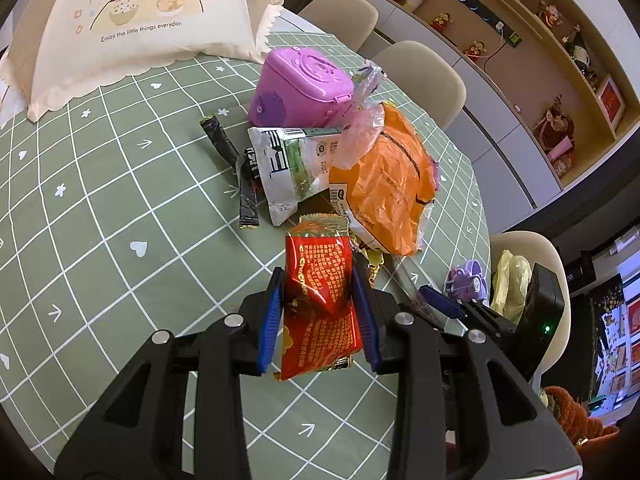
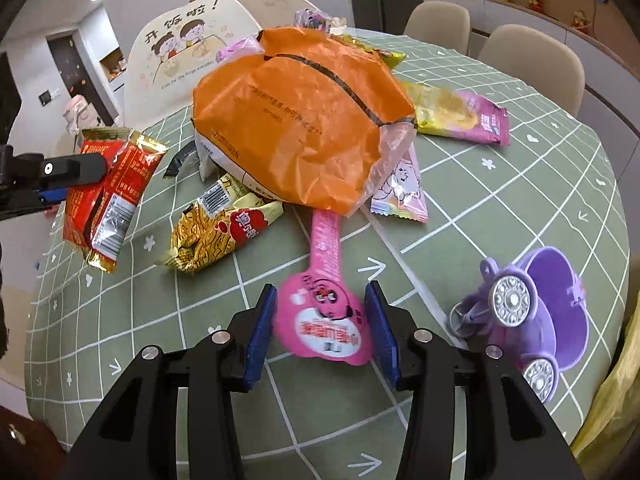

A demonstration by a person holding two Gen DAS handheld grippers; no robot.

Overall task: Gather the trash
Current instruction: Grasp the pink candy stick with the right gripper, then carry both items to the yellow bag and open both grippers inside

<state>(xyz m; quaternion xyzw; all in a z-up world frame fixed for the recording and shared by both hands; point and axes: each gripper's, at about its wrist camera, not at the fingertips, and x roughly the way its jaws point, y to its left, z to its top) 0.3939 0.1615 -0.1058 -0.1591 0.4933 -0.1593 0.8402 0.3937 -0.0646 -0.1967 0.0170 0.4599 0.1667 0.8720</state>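
My left gripper [image 1: 318,276] is shut on a red and gold snack wrapper [image 1: 320,300] and holds it above the green checked tablecloth [image 1: 120,208]. From the right wrist view the same wrapper [image 2: 108,196] hangs at the left. My right gripper [image 2: 320,292] is low over the cloth. The round head of a pink lollipop-shaped wrapper [image 2: 328,320] fills its gap, touching both pads and looking blurred. The wrapper's stem runs away under a big orange bag [image 2: 296,120]. One right finger [image 1: 438,300] shows beside the held red wrapper.
Around the orange bag [image 1: 384,184] lie a gold noodle wrapper [image 2: 216,232], a pink and yellow pack [image 2: 460,116], a pastel wrapper [image 2: 400,192], a white and green bag [image 1: 296,164] and black sachets [image 1: 224,144]. A pink box [image 1: 300,84], a purple toy stroller [image 2: 532,308] and a food cover [image 1: 136,20] stand nearby.
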